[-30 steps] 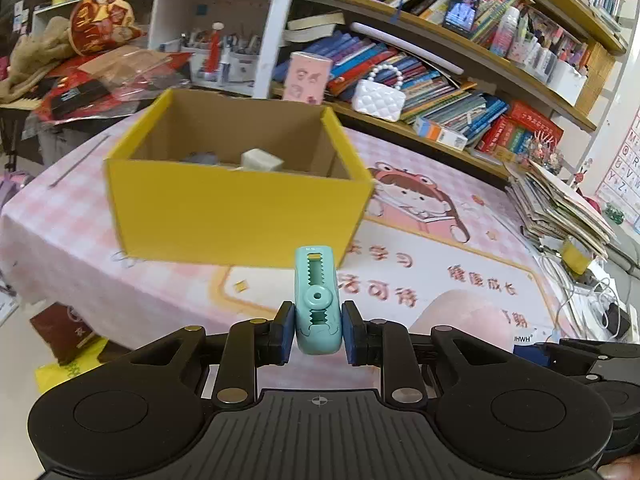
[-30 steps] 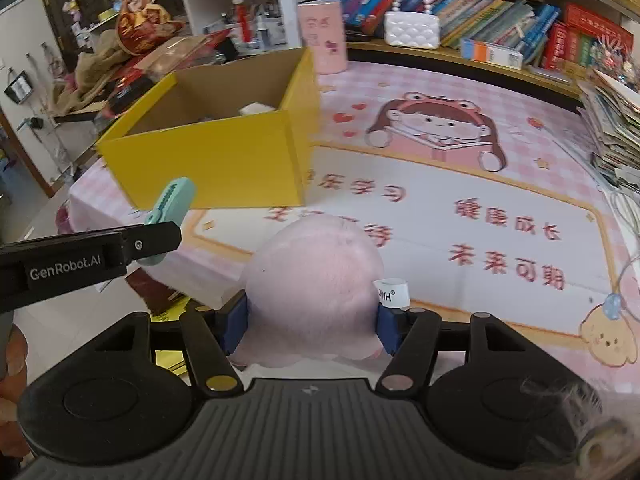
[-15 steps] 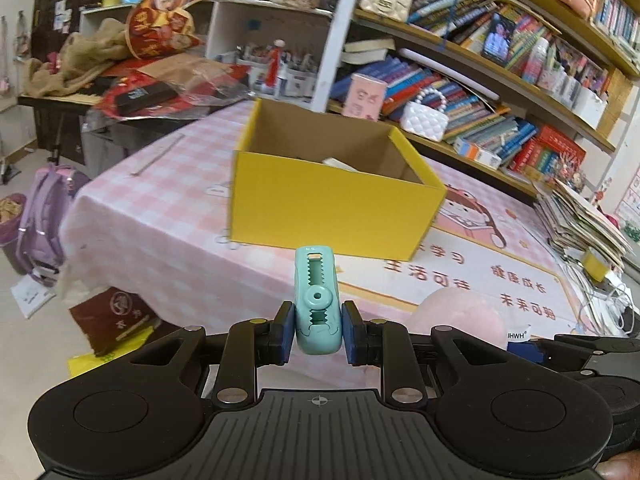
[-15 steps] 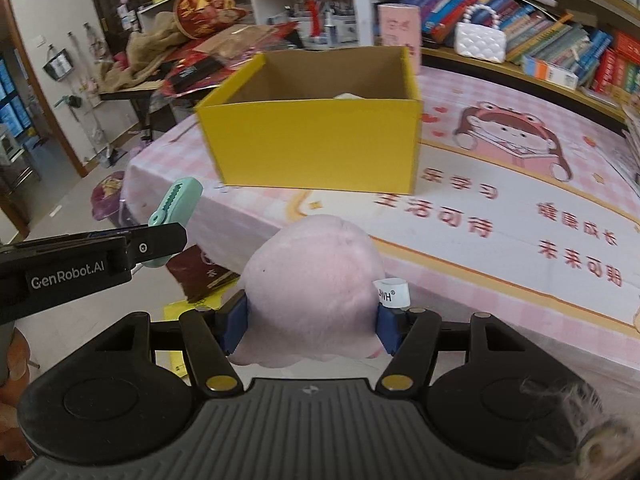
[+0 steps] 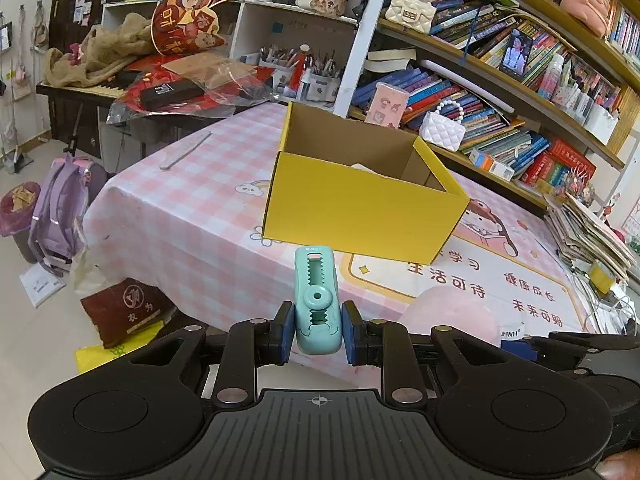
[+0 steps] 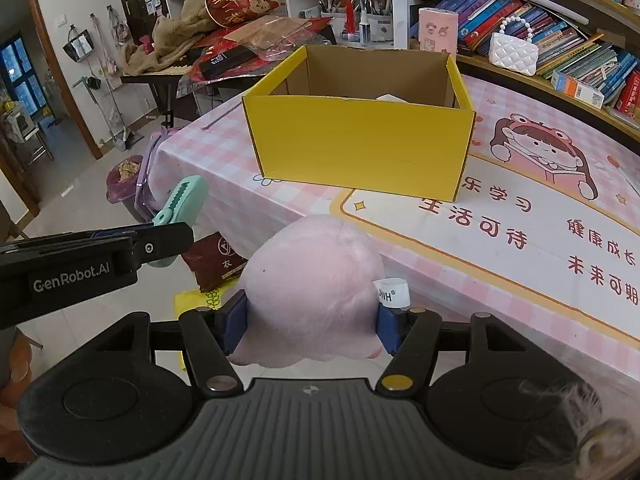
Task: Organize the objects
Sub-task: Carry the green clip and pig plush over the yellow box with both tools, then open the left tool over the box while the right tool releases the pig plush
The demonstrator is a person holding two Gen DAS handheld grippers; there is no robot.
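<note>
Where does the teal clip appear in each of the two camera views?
Left wrist view: the teal clip is at lower centre, upright, held in the left gripper.
Right wrist view: the teal clip is at middle left, sticking out of the left gripper.
Shared landmark: the yellow box on the table.

Cluttered home study room, crammed bookshelves (image 5: 500, 92), pink checked cartoon tablecloth on bench (image 5: 192, 216), purple school backpack (image 5: 60, 208) on floor, keyboard piano (image 5: 92, 88)

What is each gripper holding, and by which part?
Left gripper: teal clip, by its handle end. Right gripper: pink plush toy, across its sides.
</note>
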